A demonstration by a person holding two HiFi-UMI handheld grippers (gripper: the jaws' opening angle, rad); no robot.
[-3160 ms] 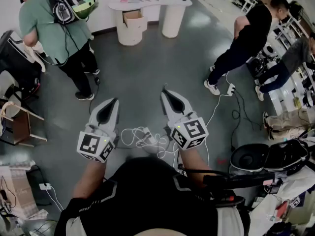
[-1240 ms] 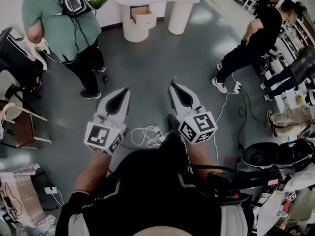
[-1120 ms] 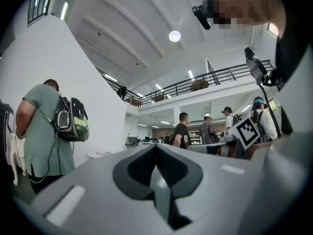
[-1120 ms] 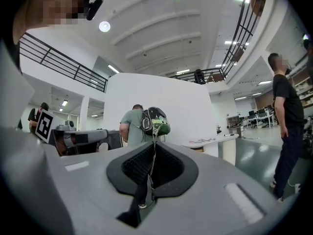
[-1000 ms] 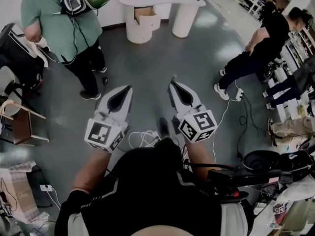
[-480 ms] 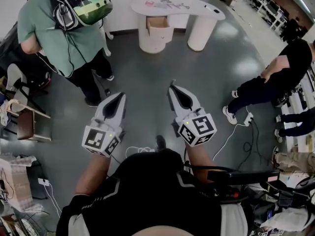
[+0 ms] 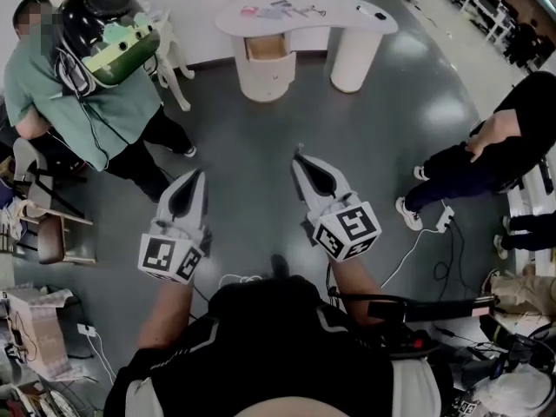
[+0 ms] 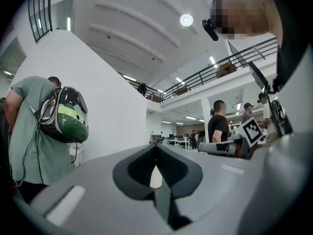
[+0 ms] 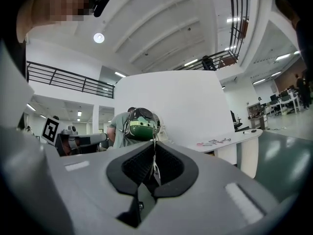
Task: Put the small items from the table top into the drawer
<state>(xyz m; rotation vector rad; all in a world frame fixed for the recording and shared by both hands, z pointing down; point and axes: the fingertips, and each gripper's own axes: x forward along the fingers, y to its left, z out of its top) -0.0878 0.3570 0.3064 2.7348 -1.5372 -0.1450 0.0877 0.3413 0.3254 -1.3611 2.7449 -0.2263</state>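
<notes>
A white curved table [image 7: 347, 17] stands far ahead across the grey floor, with several small items [image 7: 280, 9] on its top. Its drawer [image 7: 263, 48] is pulled open in the round pedestal. My left gripper [image 7: 199, 174] and right gripper [image 7: 300, 153] are held side by side over the floor, well short of the table, both shut with nothing in them. In the left gripper view the left gripper [image 8: 156, 148] has its jaws together. The right gripper [image 9: 155, 144] points toward the table [image 9: 234, 137] and the items [image 9: 215, 142].
A person in a green shirt with a green backpack [image 7: 97, 46] stands at the left, between me and the table's left side. Another person in black [image 7: 495, 150] bends at the right. A wooden chair [image 7: 48, 228] is at the left, cables [image 7: 430, 228] lie on the floor at the right.
The table has come nearer and more central in the head view. The person in green has shifted left. Both grippers stay shut and side by side.
</notes>
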